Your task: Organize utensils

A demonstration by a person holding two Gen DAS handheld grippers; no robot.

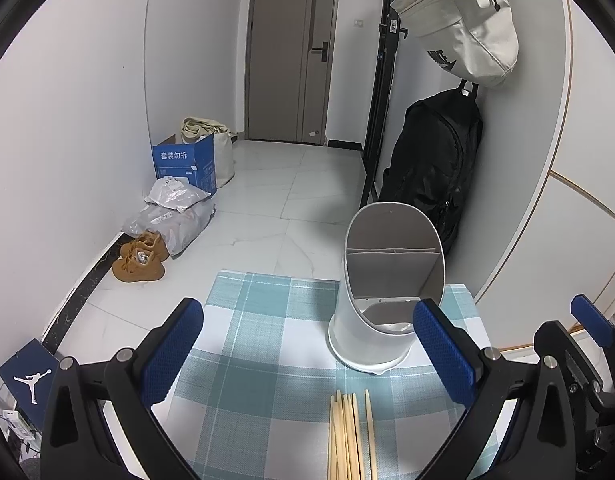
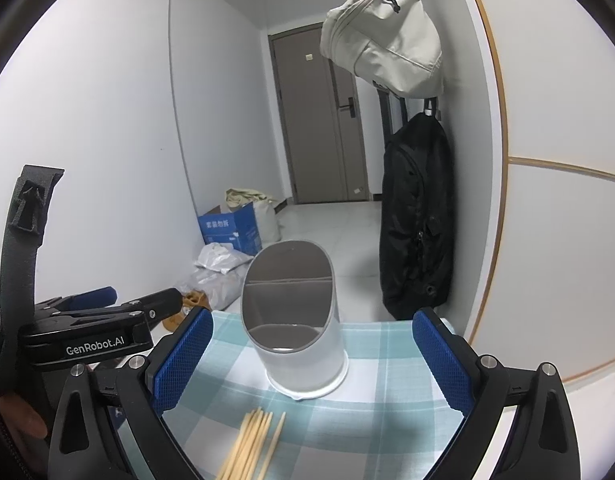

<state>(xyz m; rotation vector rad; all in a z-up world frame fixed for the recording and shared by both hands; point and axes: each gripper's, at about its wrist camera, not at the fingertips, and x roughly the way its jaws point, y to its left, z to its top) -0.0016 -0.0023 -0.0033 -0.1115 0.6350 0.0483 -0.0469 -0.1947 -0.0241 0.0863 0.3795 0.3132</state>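
One checked worktop (image 1: 267, 320), one white utensil holder (image 1: 371, 332), my two hand-held grippers.
Left hand-held gripper (image 1: 307, 352) and right hand-held gripper (image 2: 311, 360) are both spread wide, empty. About seven wooden chopsticks (image 1: 349, 436) lie before the holder, ends cut off.

chopsticks (image 1: 349, 436): near ends cut off by the bottom edge in both wrist views; blurred in the right wrist view, so their count cannot be told there.
utensil holder (image 1: 371, 320): lower right rim hidden behind a blue pad of the left gripper (image 1: 311, 352); its floor barely shows.
right gripper (image 2: 311, 364): in the left wrist view only part shows at the right edge.
tabletop (image 1: 267, 320): near part cut off below.
hand (image 2: 21, 420): only a sliver at the left edge.
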